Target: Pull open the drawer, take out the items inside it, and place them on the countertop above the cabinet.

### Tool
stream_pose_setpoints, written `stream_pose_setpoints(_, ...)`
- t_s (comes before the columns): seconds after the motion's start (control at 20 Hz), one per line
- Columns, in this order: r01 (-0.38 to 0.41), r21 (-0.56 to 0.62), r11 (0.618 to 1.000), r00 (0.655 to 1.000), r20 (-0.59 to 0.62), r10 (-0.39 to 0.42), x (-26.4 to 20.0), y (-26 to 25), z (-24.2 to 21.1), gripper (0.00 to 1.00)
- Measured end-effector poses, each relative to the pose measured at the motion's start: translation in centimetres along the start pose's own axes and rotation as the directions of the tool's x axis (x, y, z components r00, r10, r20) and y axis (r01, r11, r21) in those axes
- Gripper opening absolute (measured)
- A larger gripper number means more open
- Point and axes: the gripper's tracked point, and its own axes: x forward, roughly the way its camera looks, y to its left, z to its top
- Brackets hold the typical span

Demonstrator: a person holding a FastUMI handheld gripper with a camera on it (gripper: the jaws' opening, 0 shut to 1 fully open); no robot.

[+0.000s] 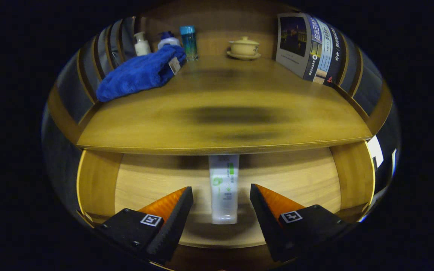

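In the gripper view we see the tongs (221,199) spread wide, holding nothing, over the open wooden drawer (145,180). A white-and-green tube (223,190) lies between the fingers. The wooden desk (220,113) above carries a blue towel (139,73).

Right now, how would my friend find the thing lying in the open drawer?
Find the wooden countertop; just under it the drawer stands pulled open. On its floor lies a white tube with green marks, one end tucked under the countertop, between the open gripper fingers, untouched. It is the drawer's one visible item; the blue towel lies up top.
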Motion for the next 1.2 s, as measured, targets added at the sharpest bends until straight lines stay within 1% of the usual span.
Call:
stream_pose_setpoints(0.1,0.010,-0.016,1.000,0.997,-0.071,-0.011,0.7,-0.3,-0.5,0.99)
stream_pose_setpoints(0.25,-0.007,-0.017,1.000,0.986,-0.164,0.004,1.5,0.3,-1.6,0.92)
stream_pose_setpoints(0.3,-0.004,-0.014,1.000,0.983,-0.185,0.002,1.8,0.3,-1.8,0.81)
stream_pose_setpoints(0.4,0.003,0.001,1.000,0.977,-0.213,-0.002,1.9,0.2,-2.0,0.69)
stream_pose_setpoints(0.55,-0.005,0.035,0.999,0.979,-0.205,0.012,-0.1,0.5,-1.0,0.52)
stream_pose_setpoints(0.6,-0.012,0.053,0.999,0.980,-0.197,0.022,-1.1,0.8,-0.6,0.48)
stream_pose_setpoints(0.8,-0.036,0.065,0.997,0.986,-0.159,0.046,-6.2,1.1,1.7,0.48)
stream_pose_setpoints(0.85,-0.042,0.065,0.997,0.987,-0.151,0.051,-6.6,0.3,-0.9,0.48)
stream_pose_setpoints(0.9,-0.048,0.064,0.997,0.987,-0.147,0.057,-7.2,1.0,1.3,0.48)
stream_pose_setpoints(0.95,-0.056,0.060,0.997,0.987,-0.145,0.064,-8.9,0.9,1.1,0.48)
stream_pose_setpoints(1.1,-0.082,0.061,0.995,0.986,-0.141,0.090,-11.8,1.2,0.7,0.48)
stream_pose_setpoints(1.2,-0.079,0.041,0.996,0.987,-0.135,0.084,-13.5,1.0,0.4,0.48)
